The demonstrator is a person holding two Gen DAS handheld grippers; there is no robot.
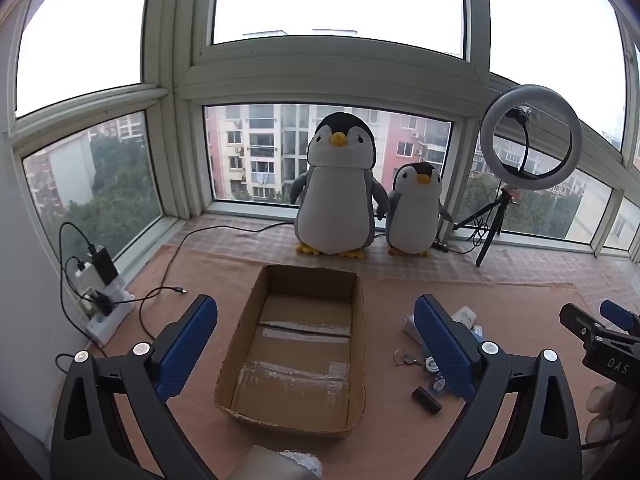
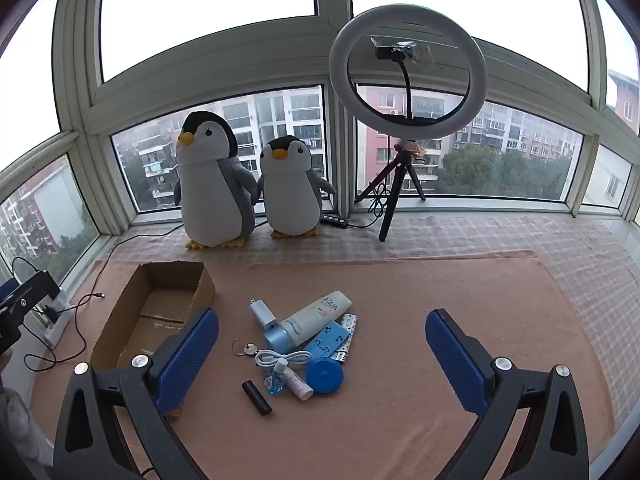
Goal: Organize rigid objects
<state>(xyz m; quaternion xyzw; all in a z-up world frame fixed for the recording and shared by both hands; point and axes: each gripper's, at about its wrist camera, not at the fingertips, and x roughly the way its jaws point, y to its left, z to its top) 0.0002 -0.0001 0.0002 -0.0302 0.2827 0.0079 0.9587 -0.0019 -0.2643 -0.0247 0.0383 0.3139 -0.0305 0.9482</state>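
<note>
Right gripper (image 2: 322, 354) fingers spread wide, small-item pile (image 2: 300, 344) between, untouched

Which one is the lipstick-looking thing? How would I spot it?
Find the open cardboard box on the pink mat; the small clutter pile lies right of it. At the pile's near edge lies the short black cylinder, the only all-black piece among blue and white ones.

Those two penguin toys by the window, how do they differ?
The big penguin stands clearly taller and wider than the small penguin. The big penguin is on the left in both views, nearer the cardboard box; the small penguin is nearer the ring light. Both are upright, with black heads, white bellies, grey flippers, orange beaks and feet.
</note>
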